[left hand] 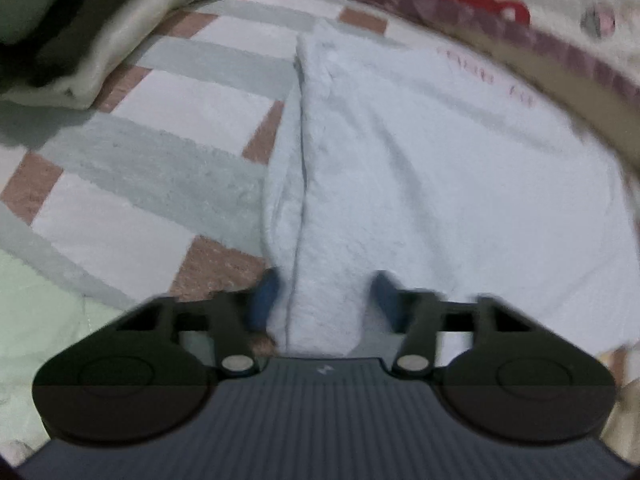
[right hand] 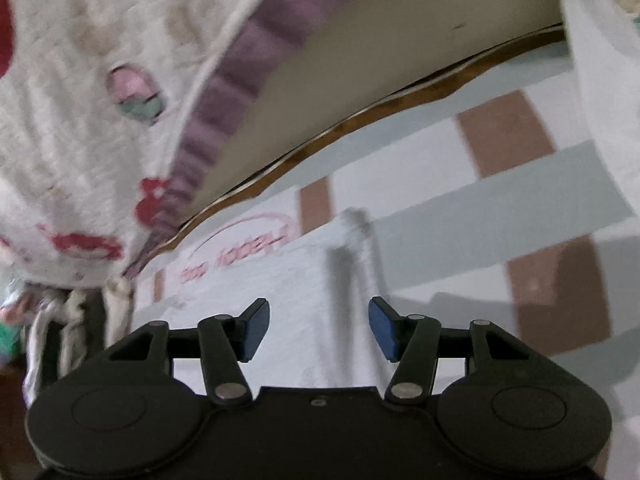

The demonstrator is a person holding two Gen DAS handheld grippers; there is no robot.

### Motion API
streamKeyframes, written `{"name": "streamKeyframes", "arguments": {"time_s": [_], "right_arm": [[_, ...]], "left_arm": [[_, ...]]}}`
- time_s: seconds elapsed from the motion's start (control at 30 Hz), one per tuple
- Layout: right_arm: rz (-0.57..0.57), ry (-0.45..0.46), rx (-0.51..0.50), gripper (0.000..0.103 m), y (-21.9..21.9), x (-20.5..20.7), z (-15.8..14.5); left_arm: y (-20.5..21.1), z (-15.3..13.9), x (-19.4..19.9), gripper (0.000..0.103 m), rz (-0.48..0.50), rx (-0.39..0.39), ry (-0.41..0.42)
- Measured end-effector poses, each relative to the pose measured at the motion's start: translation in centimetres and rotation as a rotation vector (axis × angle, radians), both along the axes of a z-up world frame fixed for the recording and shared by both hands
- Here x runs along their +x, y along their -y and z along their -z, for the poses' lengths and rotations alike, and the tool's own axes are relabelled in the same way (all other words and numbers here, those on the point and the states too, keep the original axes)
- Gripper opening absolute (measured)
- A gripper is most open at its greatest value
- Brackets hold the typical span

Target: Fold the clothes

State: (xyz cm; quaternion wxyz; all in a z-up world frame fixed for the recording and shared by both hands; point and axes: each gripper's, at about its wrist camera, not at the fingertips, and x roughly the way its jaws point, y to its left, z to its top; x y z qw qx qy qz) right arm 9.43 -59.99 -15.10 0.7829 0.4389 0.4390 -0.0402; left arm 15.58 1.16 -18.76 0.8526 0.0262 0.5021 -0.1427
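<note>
1. In the left wrist view, the left gripper point(left hand: 324, 300) sits nearest, its blue pads point(left hand: 266, 300) standing either side of a raised fold of the pale blue garment point(left hand: 420, 184). The cloth bunches up between the jaws, but the picture is blurred and I cannot tell whether the pads press on it or merely flank it.
2. Beyond the jaws, the pale blue garment spreads away over the checked bedspread point(left hand: 160, 120), with a long crease running up its left side and faint red lettering point(left hand: 484, 76) near its far right edge.
3. The bedspread's grey bands and brown squares lie bare to the left of the garment; a cream cloth point(left hand: 132, 32) is heaped at the far left.
4. In the right wrist view, the right gripper point(right hand: 318, 330) hangs above the same garment point(right hand: 260, 312) with its jaws spread wide and nothing between the pads point(right hand: 382, 328).
5. Further off, the garment's pink printed logo point(right hand: 248, 248) shows, then the checked bedspread point(right hand: 500, 200) to the right.
6. Farthest, a white quilted blanket point(right hand: 80, 140) with red and pink patterns and a purple striped border hangs at the left, beside a beige panel point(right hand: 380, 48).
</note>
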Motion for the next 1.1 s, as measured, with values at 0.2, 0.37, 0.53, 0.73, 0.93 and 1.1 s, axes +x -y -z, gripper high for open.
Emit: {"name": "streamKeyframes", "arguments": {"time_s": [0.2, 0.37, 0.53, 0.73, 0.93, 1.1], "right_arm": [[-0.058, -0.080, -0.055, 0.062, -2.6, 0.1, -0.4], [0.104, -0.141, 0.008, 0.062, -2.7, -2.2, -0.2], [0.081, -0.171, 0.248, 0.062, -5.2, -4.0, 1.8], [-0.047, -0.388, 0.070, 0.063, -9.7, -4.8, 4.0], [-0.115, -0.390, -0.055, 0.063, -11.4, -4.5, 3.2], [-0.038, -0.433, -0.021, 0.064, -9.6, -4.2, 4.3]], "left_arm": [[0.0, 0.2, -1.0, 0.000, -0.050, 0.425, 0.109], [-1.9, -2.8, -1.1, 0.009, -0.134, 0.077, 0.137], [1.6, -5.0, -2.7, 0.041, -0.028, -0.096, 0.166], [7.4, -3.8, -4.6, 0.052, 0.030, -0.191, 0.050], [10.0, -3.3, -6.9, 0.054, 0.124, -0.130, 0.109], [10.4, -3.5, -7.5, 0.054, 0.152, -0.097, 0.139]]}}
